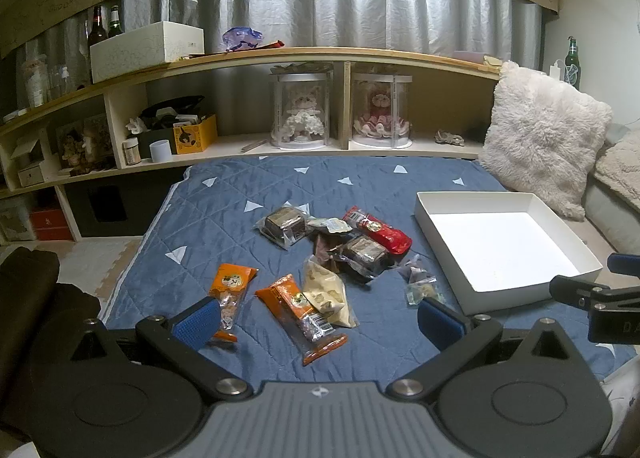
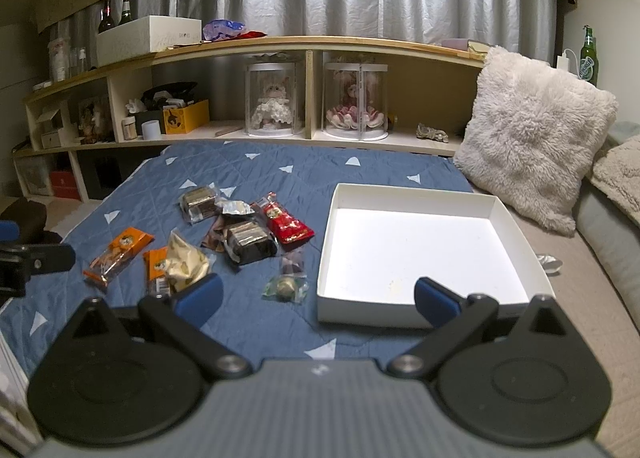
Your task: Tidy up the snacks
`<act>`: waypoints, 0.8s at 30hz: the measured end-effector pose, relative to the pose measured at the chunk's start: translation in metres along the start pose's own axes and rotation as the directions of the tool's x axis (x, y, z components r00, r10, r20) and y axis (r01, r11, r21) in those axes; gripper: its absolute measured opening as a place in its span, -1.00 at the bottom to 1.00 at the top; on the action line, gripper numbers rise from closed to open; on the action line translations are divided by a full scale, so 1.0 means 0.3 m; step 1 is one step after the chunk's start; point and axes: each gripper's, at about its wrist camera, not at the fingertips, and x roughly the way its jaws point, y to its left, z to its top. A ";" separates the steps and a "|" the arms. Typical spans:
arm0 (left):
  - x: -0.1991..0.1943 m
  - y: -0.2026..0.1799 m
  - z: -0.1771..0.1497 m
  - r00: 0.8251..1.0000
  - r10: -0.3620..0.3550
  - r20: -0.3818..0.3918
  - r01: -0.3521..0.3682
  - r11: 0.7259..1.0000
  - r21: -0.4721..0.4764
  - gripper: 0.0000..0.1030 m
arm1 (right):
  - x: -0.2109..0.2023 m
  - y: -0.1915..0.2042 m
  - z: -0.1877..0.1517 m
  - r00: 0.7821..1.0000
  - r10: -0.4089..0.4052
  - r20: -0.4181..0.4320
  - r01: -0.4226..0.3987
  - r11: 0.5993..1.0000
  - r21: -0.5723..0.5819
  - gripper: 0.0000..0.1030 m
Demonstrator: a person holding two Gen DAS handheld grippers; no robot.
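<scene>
Several snack packets lie loose on the blue quilt (image 1: 248,186): two orange packets (image 1: 232,286) (image 1: 298,302), a cream packet (image 1: 326,290), dark brownie packs (image 1: 362,254) (image 1: 282,224), a red packet (image 1: 378,232) and small clear packets (image 1: 420,286). A shallow white box (image 1: 436,230) sits empty to their right. My left gripper (image 1: 320,320) is open and empty, low over the orange and cream packets. My right gripper (image 2: 318,300) is open and empty, over the white box's (image 2: 324,258) near left corner. The snacks (image 2: 250,240) lie to its left.
A fluffy white pillow (image 2: 532,146) leans behind the box at the right. A low wooden shelf (image 2: 280,44) with doll cases, boxes and bottles runs along the back. A small crumpled foil piece (image 2: 550,262) lies right of the box. The floor lies left of the quilt.
</scene>
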 end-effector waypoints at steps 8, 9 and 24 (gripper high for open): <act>0.000 0.004 0.002 1.000 -0.001 -0.001 0.001 1.000 0.000 1.00 | 0.002 0.002 0.001 1.000 0.000 -0.001 0.000 1.000 -0.001 0.99; 0.001 0.002 0.001 1.000 -0.001 -0.001 0.001 1.000 0.000 1.00 | 0.000 0.001 -0.001 1.000 0.000 -0.001 0.000 1.000 -0.001 0.99; 0.052 -0.014 0.030 0.999 0.017 -0.039 -0.019 0.999 -0.027 1.00 | 0.038 0.006 0.027 1.000 0.024 -0.019 -0.025 1.000 -0.012 0.99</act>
